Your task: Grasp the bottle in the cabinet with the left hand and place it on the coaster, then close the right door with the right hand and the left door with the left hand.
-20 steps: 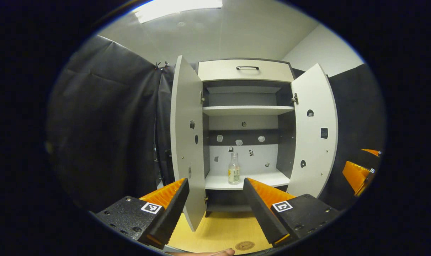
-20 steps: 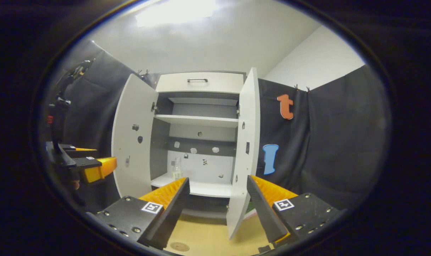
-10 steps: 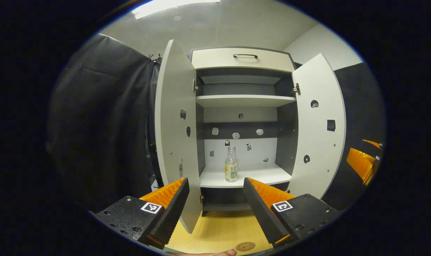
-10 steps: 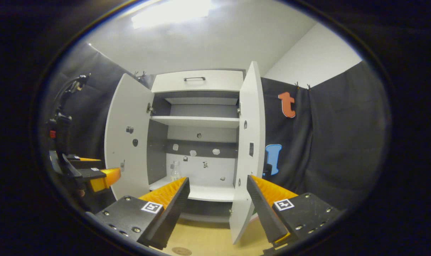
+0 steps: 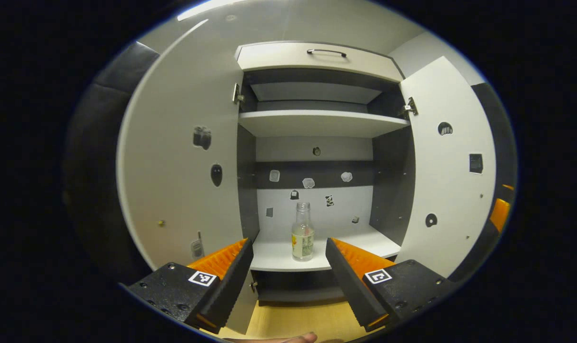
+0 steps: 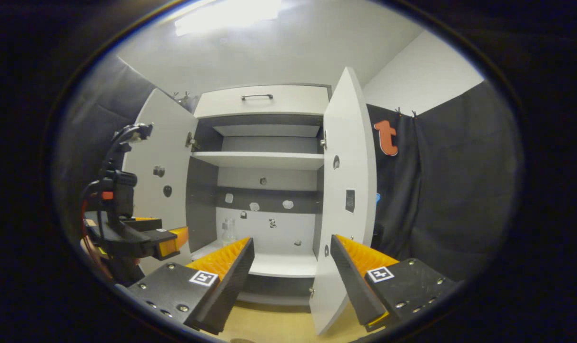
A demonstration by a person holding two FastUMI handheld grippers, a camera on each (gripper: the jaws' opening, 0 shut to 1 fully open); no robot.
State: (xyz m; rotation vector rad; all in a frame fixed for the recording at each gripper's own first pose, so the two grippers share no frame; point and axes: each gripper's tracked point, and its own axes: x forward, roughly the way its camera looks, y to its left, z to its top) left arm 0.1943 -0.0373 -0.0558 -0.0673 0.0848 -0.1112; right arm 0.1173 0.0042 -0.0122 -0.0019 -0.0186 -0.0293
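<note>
The bottle [image 5: 303,232] is standing on the lower shelf [image 5: 279,255] of the cabinet [image 5: 317,55], between the left door [image 5: 184,157] and the right door [image 5: 452,166], which are both standing open. In the left gripper view it is sitting a little below the centre, at about 6 o'clock, and it is appearing in the gap between the two fingers of the left gripper [image 5: 286,267]. These fingers are spread wide and are holding nothing; they are not touching the bottle yet.

The bottle is looking like clear glass, with a label on the lower body and very little inside, maybe nothing. I am judging it as light, stiff and rather slippery, and also fragile if it is knocked over on the hard shelf. The body is wider than the neck, so the best place for taking hold is probably the straight body near the label, with one finger on each side, not the thin neck.

Its long axis is standing vertical, and the mouth is pointing up, toward 12 o'clock. I cannot tell if a cap is on it.

The right gripper [image 6: 293,271] is also spread and empty, waiting in front of the cabinet near the edge of the right door. In the right gripper view the left gripper is showing at 9 o'clock, and the bottle is small behind one finger.
</note>
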